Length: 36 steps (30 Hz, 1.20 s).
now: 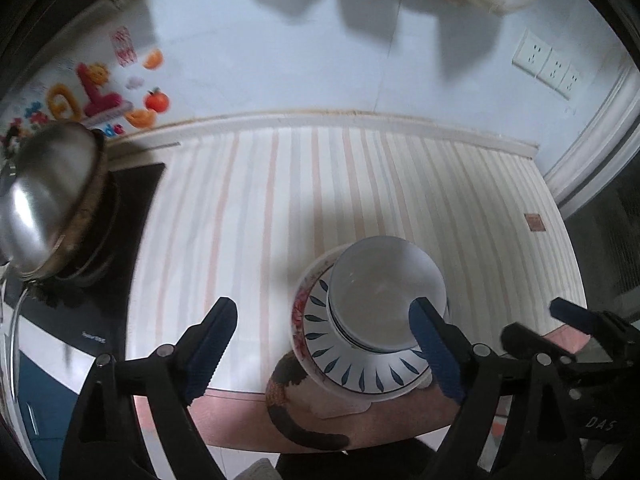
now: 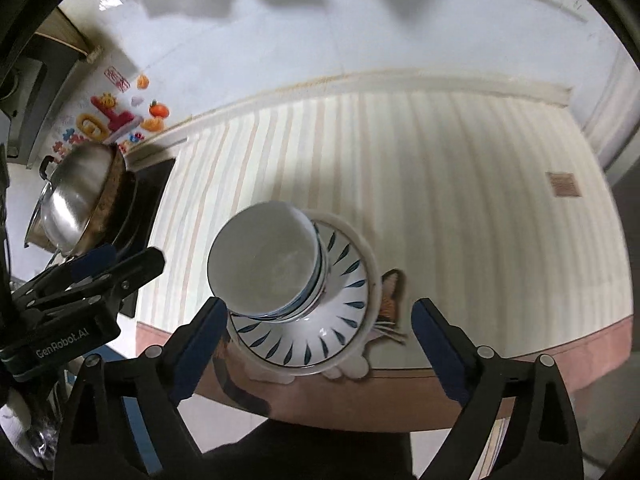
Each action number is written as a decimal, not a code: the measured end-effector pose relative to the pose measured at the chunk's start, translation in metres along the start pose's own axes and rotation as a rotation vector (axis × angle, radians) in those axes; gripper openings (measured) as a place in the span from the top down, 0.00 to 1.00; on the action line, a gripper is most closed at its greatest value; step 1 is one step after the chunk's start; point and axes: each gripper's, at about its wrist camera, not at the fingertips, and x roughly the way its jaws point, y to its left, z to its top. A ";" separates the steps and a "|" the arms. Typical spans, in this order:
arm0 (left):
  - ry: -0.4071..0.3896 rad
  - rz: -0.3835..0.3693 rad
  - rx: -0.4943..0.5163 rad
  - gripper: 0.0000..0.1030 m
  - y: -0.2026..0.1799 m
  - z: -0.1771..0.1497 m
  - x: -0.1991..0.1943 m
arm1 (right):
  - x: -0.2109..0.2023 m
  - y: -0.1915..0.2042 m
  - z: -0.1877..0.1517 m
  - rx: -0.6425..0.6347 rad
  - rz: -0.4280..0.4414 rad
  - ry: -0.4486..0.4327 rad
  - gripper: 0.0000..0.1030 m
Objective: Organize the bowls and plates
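Bowls (image 2: 262, 258) stacked on plate (image 2: 320, 344), both grippers open

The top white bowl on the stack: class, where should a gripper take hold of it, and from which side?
Probably the rim of the top white bowl: it sits upright and open above the leaf-patterned plate, so its edge is exposed. Come from above on the near side, one finger inside and one outside. The right gripper, open, is already close.

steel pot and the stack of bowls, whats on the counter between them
Nothing but bare striped mat lies between the steel pot and the stack of bowls; both wrist views show this.
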 end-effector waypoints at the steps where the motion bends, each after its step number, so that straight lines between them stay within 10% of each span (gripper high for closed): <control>1: -0.012 0.005 -0.002 0.05 -0.001 -0.003 -0.006 | -0.010 0.001 -0.003 -0.005 -0.015 -0.026 0.05; 36: -0.316 0.095 -0.046 0.05 -0.017 -0.186 -0.243 | -0.259 0.046 -0.215 -0.106 -0.074 -0.387 0.03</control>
